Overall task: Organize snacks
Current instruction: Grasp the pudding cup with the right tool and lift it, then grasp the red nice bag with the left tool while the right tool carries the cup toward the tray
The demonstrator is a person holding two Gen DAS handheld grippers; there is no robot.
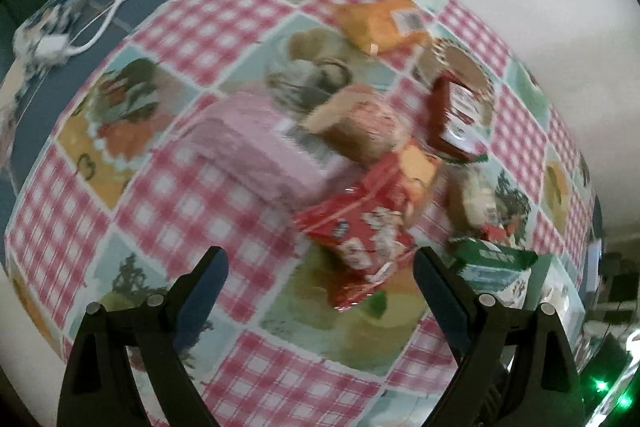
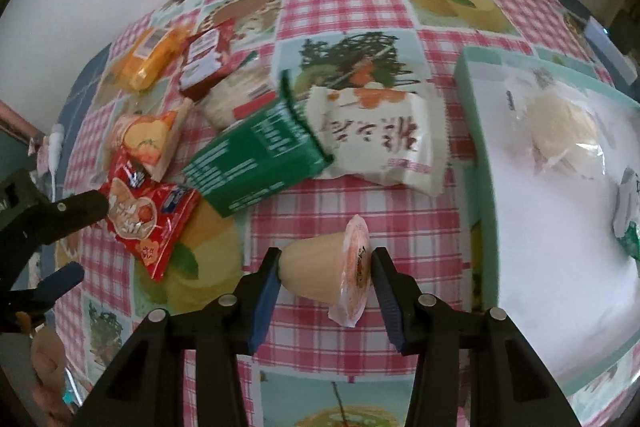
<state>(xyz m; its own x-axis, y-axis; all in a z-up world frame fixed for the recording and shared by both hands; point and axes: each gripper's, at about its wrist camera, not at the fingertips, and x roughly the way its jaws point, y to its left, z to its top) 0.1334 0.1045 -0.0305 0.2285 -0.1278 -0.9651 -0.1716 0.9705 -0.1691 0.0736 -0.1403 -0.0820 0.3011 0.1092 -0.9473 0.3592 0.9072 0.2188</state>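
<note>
Right gripper (image 2: 325,277) fingers pinch a jelly cup (image 2: 326,273) (lying sideways); left gripper (image 1: 320,267) fingers spread wide, holding nothing.

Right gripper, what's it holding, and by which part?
The right gripper holds a jelly cup sideways, one pad on its base, the other on its lid. The left gripper holds nothing.
</note>
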